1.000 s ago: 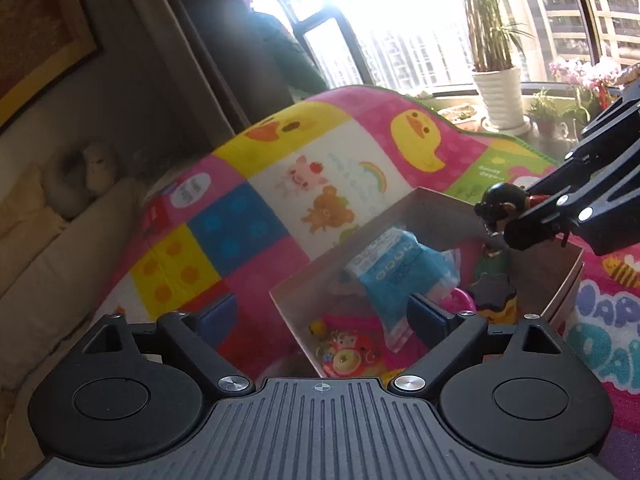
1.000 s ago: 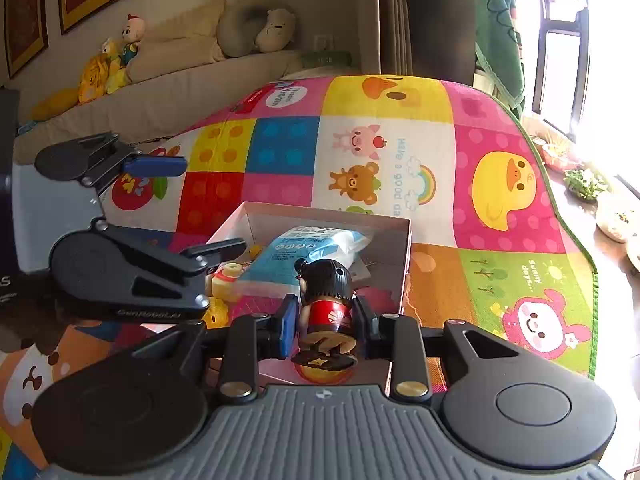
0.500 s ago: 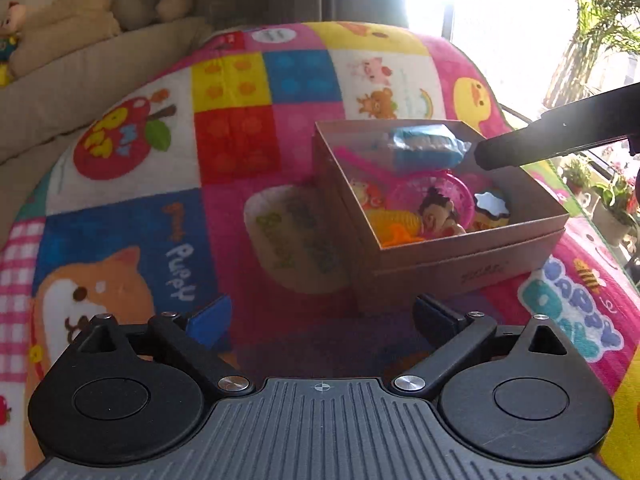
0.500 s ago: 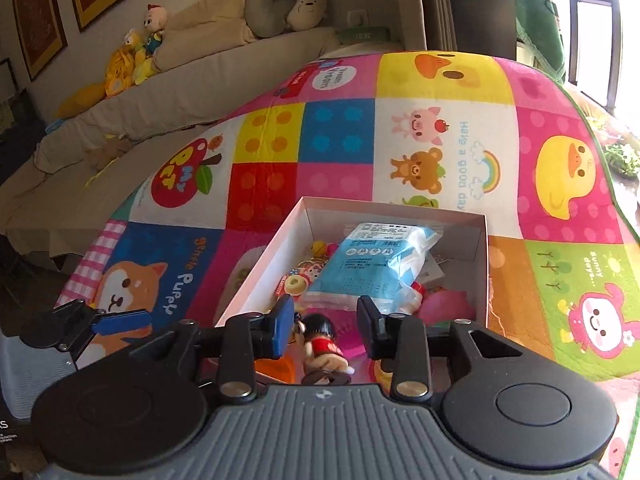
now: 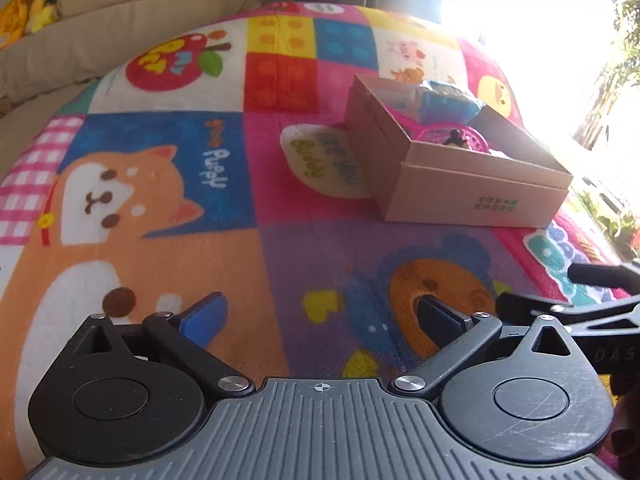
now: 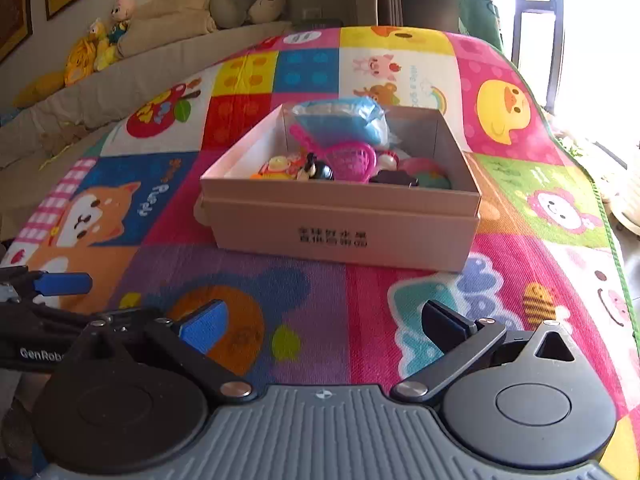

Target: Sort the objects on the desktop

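Both grippers hang low over the play mat (image 6: pixel 400 292), near its front edge and well short of the cardboard box (image 6: pixel 344 232). The left gripper (image 5: pixel 320 316) is spread wide with nothing between its fingers, and the right gripper (image 6: pixel 324 320) is spread the same way, also empty.

The things being sorted lie inside the box: a blue plastic packet (image 6: pixel 344 120) propped at the back, a pink toy net (image 6: pixel 352 160) leaning across the middle, a small doll with a black head (image 6: pixel 318 170) beside it, an orange and yellow toy (image 6: pixel 276 168) to the left, a dark flat piece (image 6: pixel 394 178) and a pink and green ball (image 6: pixel 426 172) to the right. I see no loose item on the mat itself, so the sorting looks close to done.

My guess is all of it is light. The packet should be soft and crinkly, likely to slip, so a pinch at its sealed end would hold best. The net's thin handle suits the fingers. The doll looks hard and rounded, so its body would be the place to pinch it. The box looks stiff enough to be taken by a wall.

Dark print runs in two lines on the box front, Chinese characters too blurred for me to read. The mat carries "Puppy" (image 5: pixel 214 168) by the dog picture. "GenRobo" (image 6: pixel 40 354) shows on the left gripper's side in the right camera.
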Tool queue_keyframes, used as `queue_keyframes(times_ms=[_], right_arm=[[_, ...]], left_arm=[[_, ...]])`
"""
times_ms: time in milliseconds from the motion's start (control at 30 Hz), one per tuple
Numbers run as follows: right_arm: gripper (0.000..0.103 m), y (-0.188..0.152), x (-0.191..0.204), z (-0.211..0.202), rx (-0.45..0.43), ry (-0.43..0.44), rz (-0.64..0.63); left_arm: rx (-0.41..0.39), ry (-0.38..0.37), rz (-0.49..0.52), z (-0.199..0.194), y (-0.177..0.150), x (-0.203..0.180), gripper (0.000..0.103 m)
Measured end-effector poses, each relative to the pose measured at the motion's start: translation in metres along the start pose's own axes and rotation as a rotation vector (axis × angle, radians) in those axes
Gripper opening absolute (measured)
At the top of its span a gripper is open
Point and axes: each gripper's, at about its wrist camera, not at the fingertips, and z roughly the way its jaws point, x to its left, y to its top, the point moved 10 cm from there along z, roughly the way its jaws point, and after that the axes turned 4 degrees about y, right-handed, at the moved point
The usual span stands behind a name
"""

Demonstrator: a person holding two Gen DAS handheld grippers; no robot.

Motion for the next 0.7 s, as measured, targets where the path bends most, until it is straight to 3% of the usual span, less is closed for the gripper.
queue_keyframes(times_ms=[167, 433, 700], right_arm=[[0.103, -0.016, 0.006, 0.014, 0.041, -0.05, -0.035], [0.103, -0.016, 0.008, 0.014, -0.029, -0.076, -0.009], [0.103, -0.016, 0.007, 0.015, -0.03, -0.073, -0.005]], left_arm=[[-0.013, 0.117, 0.02, -0.001, -0.006, 0.012, 0.103], [-0.016, 0.123, 0.019, -0.002, -0.007, 0.014, 0.103], [-0.018, 0.123, 0.019, -0.002, -0.007, 0.013, 0.103]])
